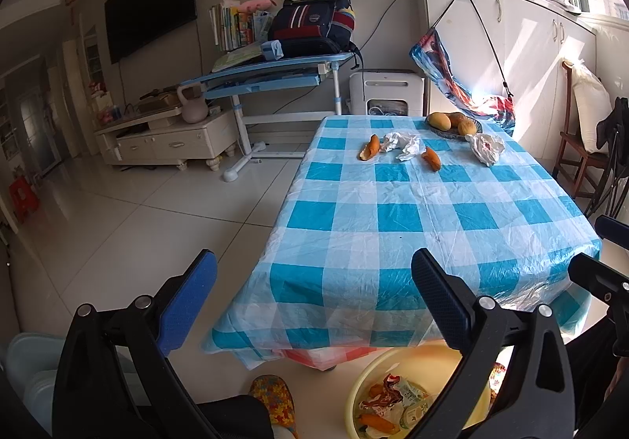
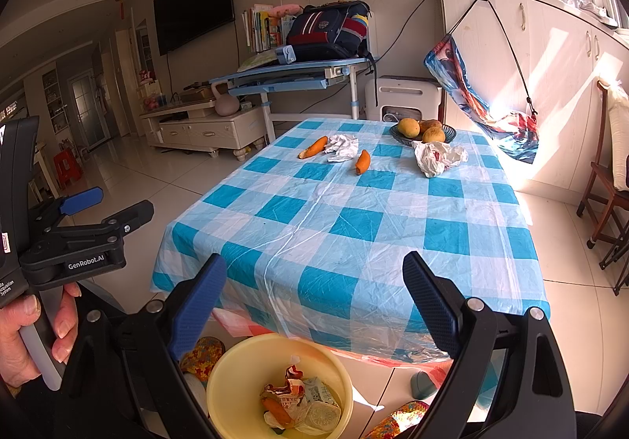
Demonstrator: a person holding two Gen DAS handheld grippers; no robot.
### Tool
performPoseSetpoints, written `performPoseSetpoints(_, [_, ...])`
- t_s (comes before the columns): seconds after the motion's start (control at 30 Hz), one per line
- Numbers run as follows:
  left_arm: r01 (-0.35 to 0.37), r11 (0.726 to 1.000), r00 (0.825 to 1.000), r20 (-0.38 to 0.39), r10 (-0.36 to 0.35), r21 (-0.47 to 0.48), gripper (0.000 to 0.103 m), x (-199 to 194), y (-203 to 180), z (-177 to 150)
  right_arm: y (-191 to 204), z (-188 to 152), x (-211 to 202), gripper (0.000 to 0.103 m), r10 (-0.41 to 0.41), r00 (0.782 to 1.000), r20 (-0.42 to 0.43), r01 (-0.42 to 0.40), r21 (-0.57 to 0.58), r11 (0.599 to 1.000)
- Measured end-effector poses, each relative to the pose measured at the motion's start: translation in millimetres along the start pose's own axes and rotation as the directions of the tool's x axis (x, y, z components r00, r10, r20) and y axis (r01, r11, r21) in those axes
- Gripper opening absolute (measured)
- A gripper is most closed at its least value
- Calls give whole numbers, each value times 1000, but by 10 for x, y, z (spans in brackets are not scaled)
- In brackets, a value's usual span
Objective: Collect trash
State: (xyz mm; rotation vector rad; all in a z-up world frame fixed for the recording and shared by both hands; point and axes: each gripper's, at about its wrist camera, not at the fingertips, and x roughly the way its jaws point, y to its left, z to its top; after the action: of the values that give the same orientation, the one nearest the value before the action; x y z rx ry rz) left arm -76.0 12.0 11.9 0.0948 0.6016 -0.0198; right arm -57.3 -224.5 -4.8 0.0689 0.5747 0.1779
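Checked table (image 2: 354, 226): peels (image 2: 313, 147), tissue (image 2: 343, 147) at 12 o'clock. Bin (image 2: 236, 372) at 6. Left gripper (image 1: 314, 297), right gripper (image 2: 314, 297) both spread, empty.

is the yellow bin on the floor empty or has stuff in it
Not empty. The yellow bin holds a low layer of trash: crumpled wrappers and an orange peel. Most of its depth is unfilled.
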Motion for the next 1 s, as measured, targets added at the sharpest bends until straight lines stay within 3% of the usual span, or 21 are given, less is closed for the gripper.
performPoseSetpoints(1.0, [10,1000,1000,1,-10,12,96,5,18,-23,13,-14,-5,87,-2,1000,2,2,0,1000])
